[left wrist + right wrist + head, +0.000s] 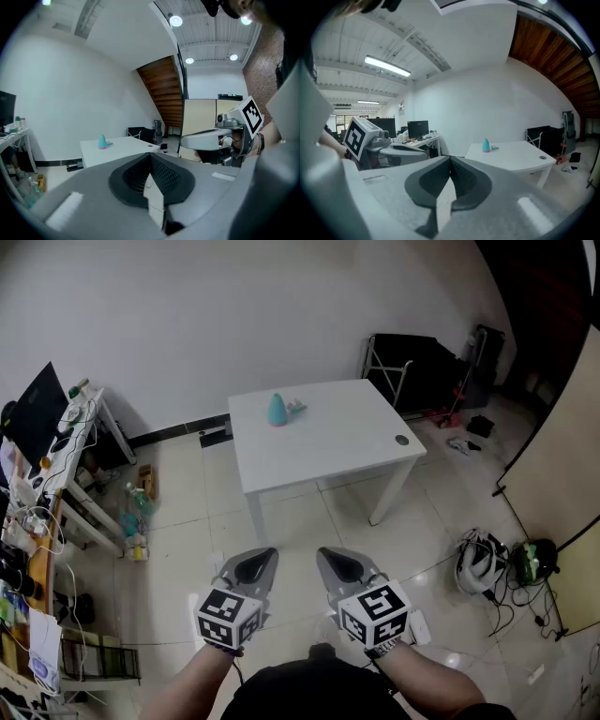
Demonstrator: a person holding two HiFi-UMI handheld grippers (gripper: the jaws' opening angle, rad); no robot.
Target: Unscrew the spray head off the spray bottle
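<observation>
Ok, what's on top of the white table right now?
A teal spray bottle stands near the far edge of the white table, with a small object beside it, too small to identify. A round hole sits near the right edge. Only the spot behind the bottle is hidden.

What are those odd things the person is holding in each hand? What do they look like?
Two matching grey plastic tools, the left gripper and right gripper, each tapering to a beak of two jaws lined with black ribbed pads. Each carries a white cube printed with black square markers.

surface: white table (347, 432) | on it: teal spray bottle (277, 410); small item (297, 409) just beside
</observation>
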